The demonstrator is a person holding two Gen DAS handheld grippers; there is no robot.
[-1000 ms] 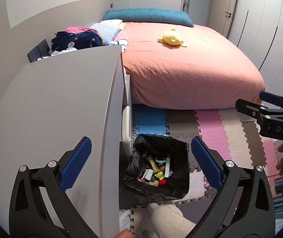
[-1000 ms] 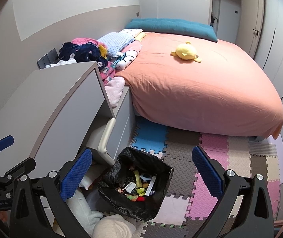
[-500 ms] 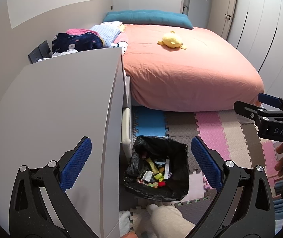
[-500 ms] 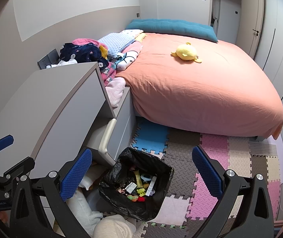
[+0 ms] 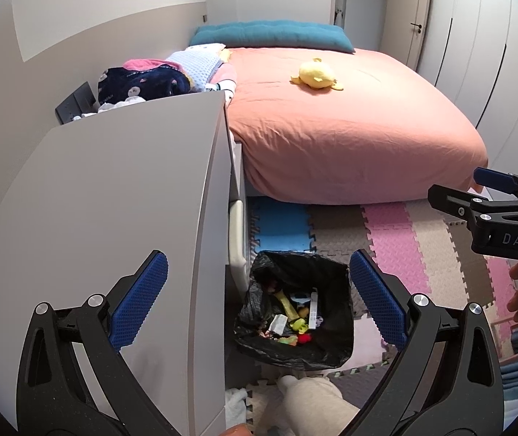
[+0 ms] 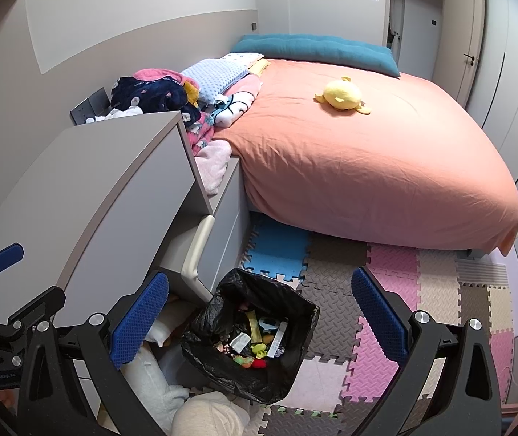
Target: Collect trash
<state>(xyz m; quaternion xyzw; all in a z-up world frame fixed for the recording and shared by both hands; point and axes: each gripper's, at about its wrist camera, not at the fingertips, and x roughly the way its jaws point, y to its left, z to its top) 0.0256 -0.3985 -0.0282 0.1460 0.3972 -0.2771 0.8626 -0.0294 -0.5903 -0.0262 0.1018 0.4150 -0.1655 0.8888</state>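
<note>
Jaws wide and bare on both grippers, trash bin (image 5: 297, 312) (image 6: 250, 338) low between them

Both wrist cameras looked forward and steeply down from standing height, well above the floor. The left view sat over the bench (image 5: 113, 196), facing the bed (image 5: 349, 134), with the right gripper (image 5: 477, 196) at its right edge. The right view stood further right, with the left gripper (image 6: 1, 276) at its left edge. Both shared the bin (image 5: 297, 312), bed and mats (image 6: 397, 272).

Left gripper (image 5: 259, 298) gapes empty above the trash bin (image 5: 335, 348) beside the dresser (image 5: 113, 200).
</note>
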